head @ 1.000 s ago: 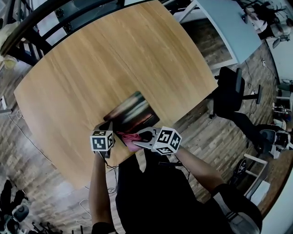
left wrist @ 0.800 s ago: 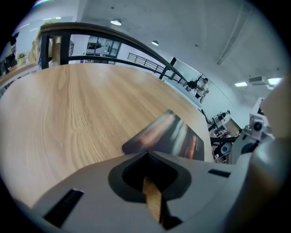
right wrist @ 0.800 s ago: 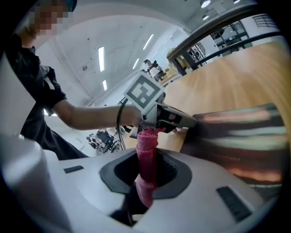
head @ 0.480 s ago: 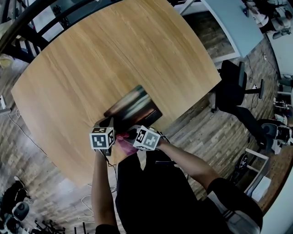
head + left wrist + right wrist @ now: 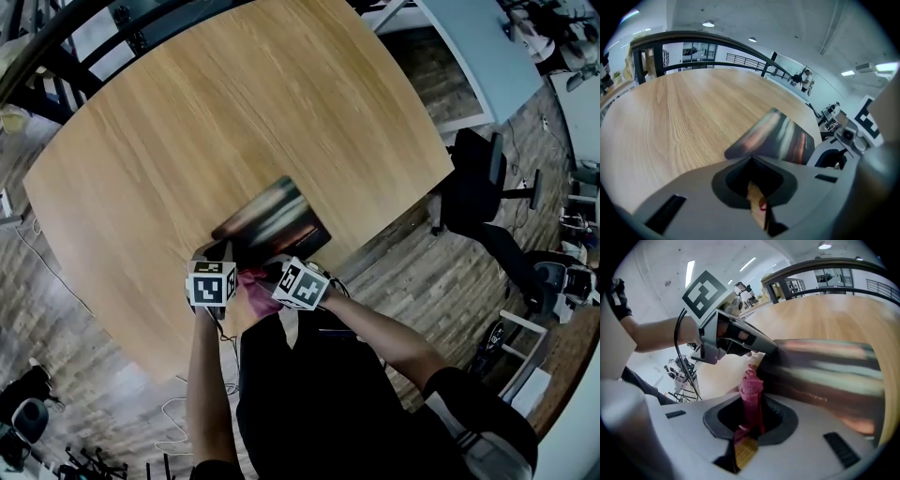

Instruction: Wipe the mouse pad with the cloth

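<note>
A mouse pad (image 5: 272, 217) with a dark, streaked print is laid flat on the round wooden table (image 5: 187, 122), close to the table edge at which the person stands. Both grippers are held at the near side of the pad, just beside each other.

The right gripper (image 5: 752, 404) is closed on a pink cloth (image 5: 751, 385). The cloth is clamped between the two jaws as a rolled bunch, and it stands out forward from them. Its free end is seen at the near left edge of the pad, where the pad meets the bare wood. It cannot be told whether the cloth touches the pad there or only the wood beside it. Most of the pad is spread to the right of the cloth and beyond it.

The jaws of the left gripper (image 5: 750, 159) are brought together, and nothing is seen held between them. Their tips are placed at the near corner of the pad. In the right gripper view these tips are seen touching that corner, just above the end of the cloth. It cannot be decided whether the pad edge is pinched or only pressed.
</note>
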`<state>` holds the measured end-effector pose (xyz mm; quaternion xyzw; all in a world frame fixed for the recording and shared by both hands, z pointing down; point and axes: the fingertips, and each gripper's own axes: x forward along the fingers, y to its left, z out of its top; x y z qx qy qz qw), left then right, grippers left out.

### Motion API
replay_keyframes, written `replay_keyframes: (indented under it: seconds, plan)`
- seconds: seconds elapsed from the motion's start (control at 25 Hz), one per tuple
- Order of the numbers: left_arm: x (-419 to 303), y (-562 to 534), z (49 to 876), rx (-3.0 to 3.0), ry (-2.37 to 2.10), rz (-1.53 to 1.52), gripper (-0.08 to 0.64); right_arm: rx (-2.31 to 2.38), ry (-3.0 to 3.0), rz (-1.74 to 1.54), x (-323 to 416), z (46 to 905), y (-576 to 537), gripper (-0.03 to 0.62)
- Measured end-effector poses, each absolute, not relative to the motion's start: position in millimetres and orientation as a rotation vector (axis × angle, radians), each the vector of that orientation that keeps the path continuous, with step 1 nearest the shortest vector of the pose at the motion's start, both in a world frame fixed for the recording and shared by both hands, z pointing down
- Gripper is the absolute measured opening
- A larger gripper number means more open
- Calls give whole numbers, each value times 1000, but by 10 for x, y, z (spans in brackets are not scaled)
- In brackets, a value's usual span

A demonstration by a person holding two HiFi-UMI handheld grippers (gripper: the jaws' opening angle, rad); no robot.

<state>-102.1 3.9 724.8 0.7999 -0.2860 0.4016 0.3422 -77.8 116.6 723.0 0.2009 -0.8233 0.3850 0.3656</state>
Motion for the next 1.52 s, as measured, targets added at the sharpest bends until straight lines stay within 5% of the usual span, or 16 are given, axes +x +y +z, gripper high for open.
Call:
replay_keyframes:
  seconds: [1.52]
  plan:
    - [-1099,59,7263,1922,-875,1138,23,502,-2080,992,451,7266,786,72]
